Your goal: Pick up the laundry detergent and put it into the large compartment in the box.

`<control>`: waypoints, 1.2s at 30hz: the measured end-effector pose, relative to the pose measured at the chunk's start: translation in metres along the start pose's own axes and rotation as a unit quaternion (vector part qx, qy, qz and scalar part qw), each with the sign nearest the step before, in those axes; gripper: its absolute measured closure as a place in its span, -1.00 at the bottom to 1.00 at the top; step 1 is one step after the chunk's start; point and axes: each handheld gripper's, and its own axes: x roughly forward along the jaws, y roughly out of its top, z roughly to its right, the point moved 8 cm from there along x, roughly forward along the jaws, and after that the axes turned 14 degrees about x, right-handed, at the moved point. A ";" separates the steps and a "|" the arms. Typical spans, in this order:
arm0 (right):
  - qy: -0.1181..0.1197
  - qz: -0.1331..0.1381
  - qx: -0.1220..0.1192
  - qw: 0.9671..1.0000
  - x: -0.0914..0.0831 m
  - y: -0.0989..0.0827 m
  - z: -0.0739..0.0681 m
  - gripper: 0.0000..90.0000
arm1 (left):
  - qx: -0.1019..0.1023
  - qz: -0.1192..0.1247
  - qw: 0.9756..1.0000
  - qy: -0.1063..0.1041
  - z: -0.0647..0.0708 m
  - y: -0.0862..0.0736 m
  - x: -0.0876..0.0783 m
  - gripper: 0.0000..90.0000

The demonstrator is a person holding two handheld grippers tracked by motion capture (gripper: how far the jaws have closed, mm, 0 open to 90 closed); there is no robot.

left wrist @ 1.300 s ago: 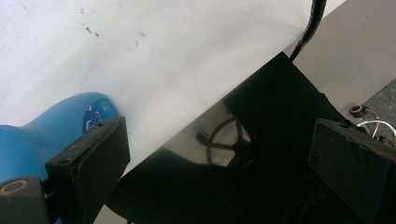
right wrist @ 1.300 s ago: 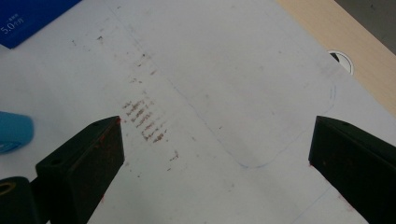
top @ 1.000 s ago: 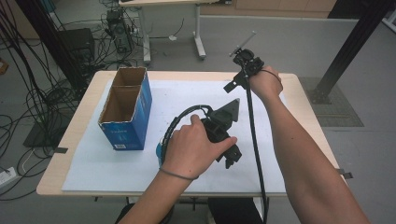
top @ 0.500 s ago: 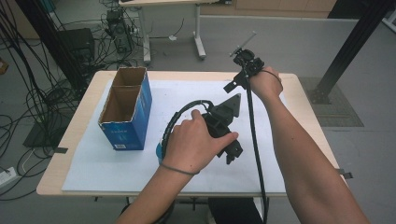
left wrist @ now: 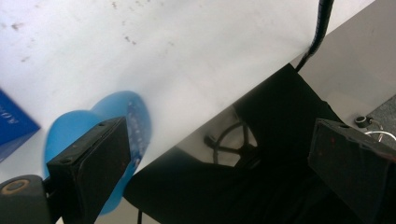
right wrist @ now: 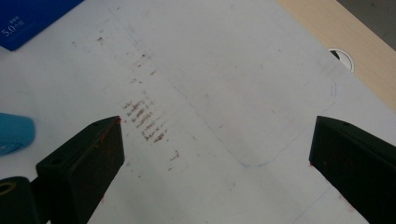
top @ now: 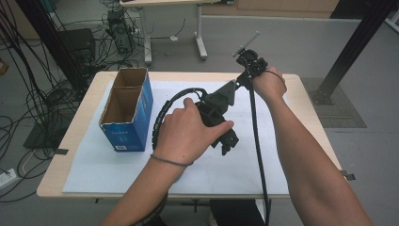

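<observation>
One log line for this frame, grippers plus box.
left gripper: open, empty | right gripper: open, empty, over white mat | blue box: upright, open top

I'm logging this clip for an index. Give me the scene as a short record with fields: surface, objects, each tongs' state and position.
surface: wooden table with a white sheet over it
box: open blue carton, two compartments, at the sheet's left
blue object: blurred item by the left tongs, kind unclear
left tongs: open, over the sheet's middle
right tongs: open, near the far edge
</observation>
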 end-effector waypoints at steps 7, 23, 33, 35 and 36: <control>0.001 -0.001 -0.005 1.000 0.001 0.001 -0.001 -0.93 | -0.015 0.007 1.000 0.013 -0.011 -0.011 -0.020 -0.87; -0.002 -0.002 -0.001 1.000 -0.001 0.000 0.001 -0.93 | -0.056 0.027 0.998 0.025 -0.046 -0.041 -0.053 -0.89; -0.002 -0.003 -0.003 1.000 0.001 0.001 -0.002 -0.93 | -0.073 0.019 0.997 0.031 -0.061 -0.055 -0.054 -0.88; -0.002 -0.002 -0.002 1.000 0.000 0.001 -0.002 -0.93 | -0.074 0.017 0.997 0.035 -0.061 -0.056 -0.054 -0.88; -0.002 -0.002 -0.002 1.000 0.000 0.002 -0.003 -0.93 | -0.074 0.017 0.997 0.035 -0.061 -0.056 -0.054 -0.88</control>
